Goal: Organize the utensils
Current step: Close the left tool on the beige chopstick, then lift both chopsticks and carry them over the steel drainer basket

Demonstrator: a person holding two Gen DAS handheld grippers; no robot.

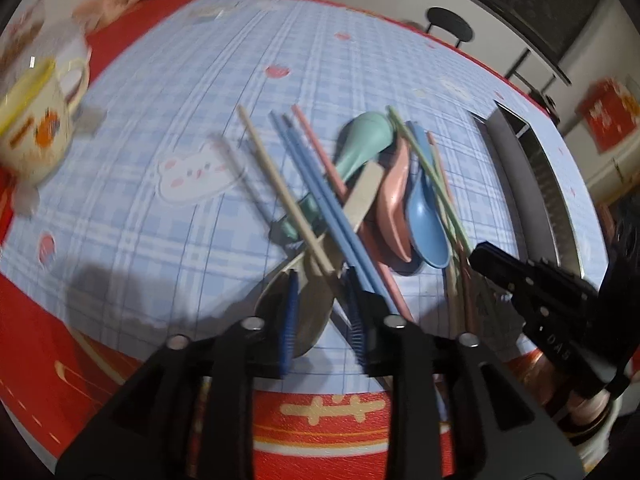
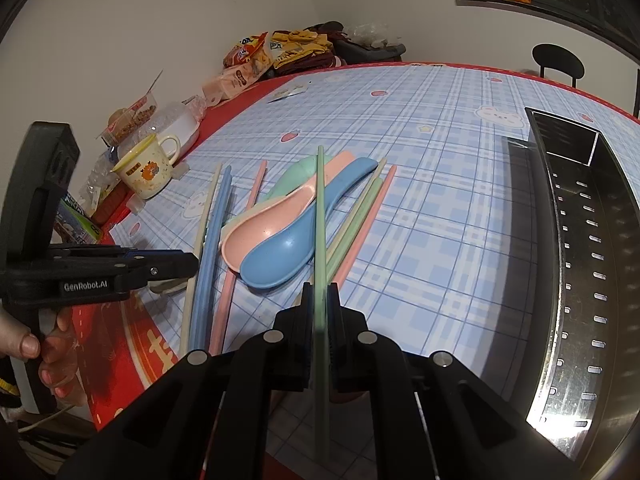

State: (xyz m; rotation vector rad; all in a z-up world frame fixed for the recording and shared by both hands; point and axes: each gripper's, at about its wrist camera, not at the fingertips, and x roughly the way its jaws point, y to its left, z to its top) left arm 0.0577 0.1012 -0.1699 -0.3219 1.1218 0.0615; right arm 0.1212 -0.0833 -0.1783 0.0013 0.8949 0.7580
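Utensils lie in a loose heap mid-frame on the blue checked tablecloth — a blue spoon, a pink spoon, a mint spoon, with blue chopsticks, a cream chopstick and pink ones beside them. The right gripper, at lower centre of its view, is clamped on a green chopstick that runs up over the spoons. The left gripper, low in its own view, has its jaws partly apart above a blurred metal spoon; whether the pads touch it I cannot tell. A perforated metal tray fills the right edge — a yellow-rimmed mug stands upper left.
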